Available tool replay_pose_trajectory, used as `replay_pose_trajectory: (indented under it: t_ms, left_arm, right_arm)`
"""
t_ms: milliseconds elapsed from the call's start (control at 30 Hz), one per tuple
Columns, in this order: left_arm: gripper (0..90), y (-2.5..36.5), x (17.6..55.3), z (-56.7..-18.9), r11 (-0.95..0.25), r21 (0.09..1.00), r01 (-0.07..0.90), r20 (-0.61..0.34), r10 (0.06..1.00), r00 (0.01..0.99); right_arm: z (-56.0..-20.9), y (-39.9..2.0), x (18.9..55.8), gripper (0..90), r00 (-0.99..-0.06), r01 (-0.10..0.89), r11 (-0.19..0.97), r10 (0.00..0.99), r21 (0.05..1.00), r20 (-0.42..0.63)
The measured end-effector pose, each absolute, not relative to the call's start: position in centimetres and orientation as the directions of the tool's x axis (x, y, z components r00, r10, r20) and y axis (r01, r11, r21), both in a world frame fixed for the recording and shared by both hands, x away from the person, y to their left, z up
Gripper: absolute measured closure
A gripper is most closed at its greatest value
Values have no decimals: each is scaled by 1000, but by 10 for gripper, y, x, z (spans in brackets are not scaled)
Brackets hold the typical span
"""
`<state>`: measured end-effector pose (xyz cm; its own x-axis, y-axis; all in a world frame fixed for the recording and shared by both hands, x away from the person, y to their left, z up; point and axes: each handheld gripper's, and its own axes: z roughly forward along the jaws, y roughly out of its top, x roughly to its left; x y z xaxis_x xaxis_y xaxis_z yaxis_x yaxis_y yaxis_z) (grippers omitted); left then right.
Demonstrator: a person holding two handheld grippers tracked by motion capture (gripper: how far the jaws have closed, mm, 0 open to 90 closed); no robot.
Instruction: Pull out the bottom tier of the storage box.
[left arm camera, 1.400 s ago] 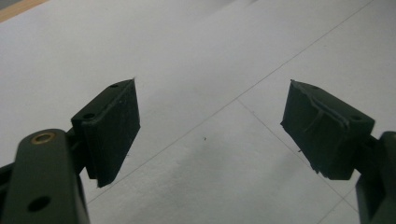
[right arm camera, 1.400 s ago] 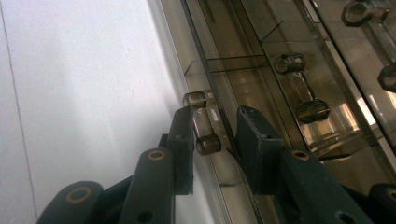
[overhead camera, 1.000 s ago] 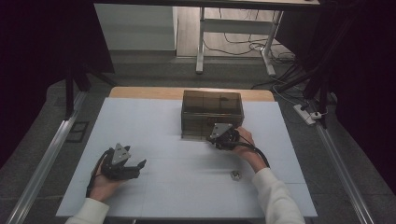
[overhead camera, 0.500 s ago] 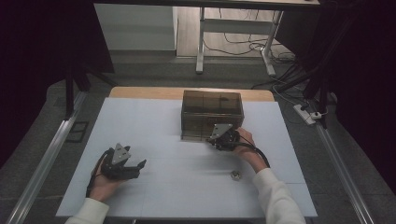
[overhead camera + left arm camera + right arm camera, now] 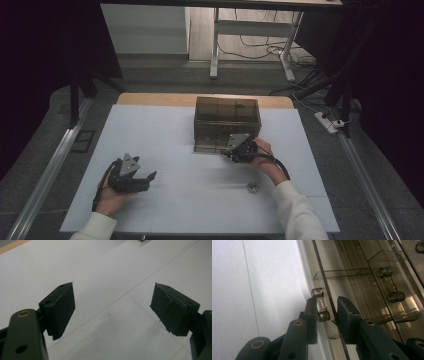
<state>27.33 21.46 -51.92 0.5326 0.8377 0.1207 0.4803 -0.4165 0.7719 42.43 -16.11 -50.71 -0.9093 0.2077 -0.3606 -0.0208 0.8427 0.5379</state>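
Note:
A smoky see-through drawer box [image 5: 227,125] stands on the white table [image 5: 165,130]. My right gripper [image 5: 231,152] is at its front lower edge. In the right gripper view the jaws [image 5: 325,306] stand either side of a clear drawer handle [image 5: 321,304]. The left pad [image 5: 310,315] lies against the handle, and a narrow gap with the drawer front's edge in it remains before the right pad [image 5: 347,317]. My left gripper [image 5: 150,176] rests near the table's front left, open wide [image 5: 112,312] over bare table with nothing between its pads.
A small metal piece [image 5: 252,187] lies on the table beside the right forearm. A second clear handle [image 5: 390,285] shows farther along the box front. Desk legs and cables [image 5: 260,45] sit on the floor beyond the far edge.

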Motion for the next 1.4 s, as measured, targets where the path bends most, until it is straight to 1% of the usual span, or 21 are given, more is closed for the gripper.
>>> replay_pose_trajectory:
  t_ms: [833,967,1000,1400]
  left_arm:
    - [191,216,274,-519,-413,773,481,120,840,529]
    - [190,216,274,-519,-413,774,480,119,839,530]
    - [190,216,274,-519,-412,774,480,119,840,530]
    - [190,216,275,-519,-409,776,480,113,839,532]
  right_arm:
    - [-507,-162,419,704,-905,-16,846,214,533,-367]
    - [-506,-164,418,706,-910,-17,844,209,536,-358]
    - [-506,-164,417,706,-911,-3,842,220,540,-350]
    - [-505,-166,413,714,-927,-24,840,185,541,-328]
